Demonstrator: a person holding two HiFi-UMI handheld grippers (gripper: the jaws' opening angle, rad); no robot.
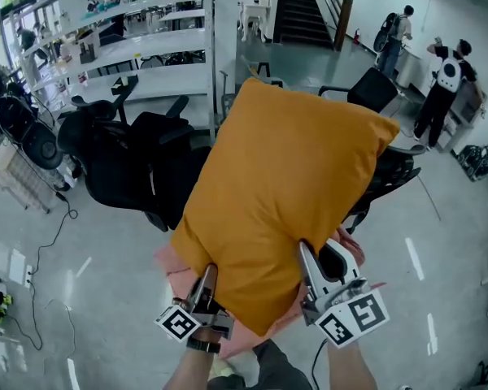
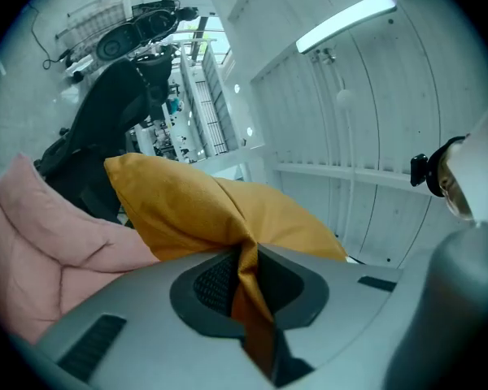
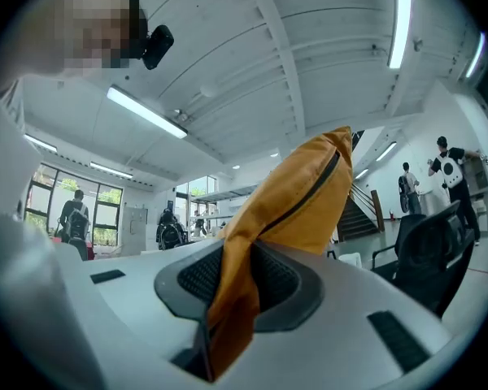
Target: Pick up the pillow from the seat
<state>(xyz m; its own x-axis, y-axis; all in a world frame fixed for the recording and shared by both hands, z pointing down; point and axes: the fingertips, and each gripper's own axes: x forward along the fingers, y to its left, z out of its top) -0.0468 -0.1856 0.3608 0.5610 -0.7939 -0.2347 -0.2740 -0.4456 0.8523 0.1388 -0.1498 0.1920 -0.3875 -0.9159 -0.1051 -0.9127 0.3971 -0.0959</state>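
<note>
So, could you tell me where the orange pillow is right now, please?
The orange pillow fills the head view's centre, pinched at its lower edge by the left gripper and right gripper, above a pink cushion.

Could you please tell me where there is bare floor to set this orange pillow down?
The grey floor is bare at lower left, between the cable and the pink cushion. Another bare stretch lies right of the orange pillow, past the right-hand black chair. Behind the pillow it is crowded: the left black chair stands there too.
</note>
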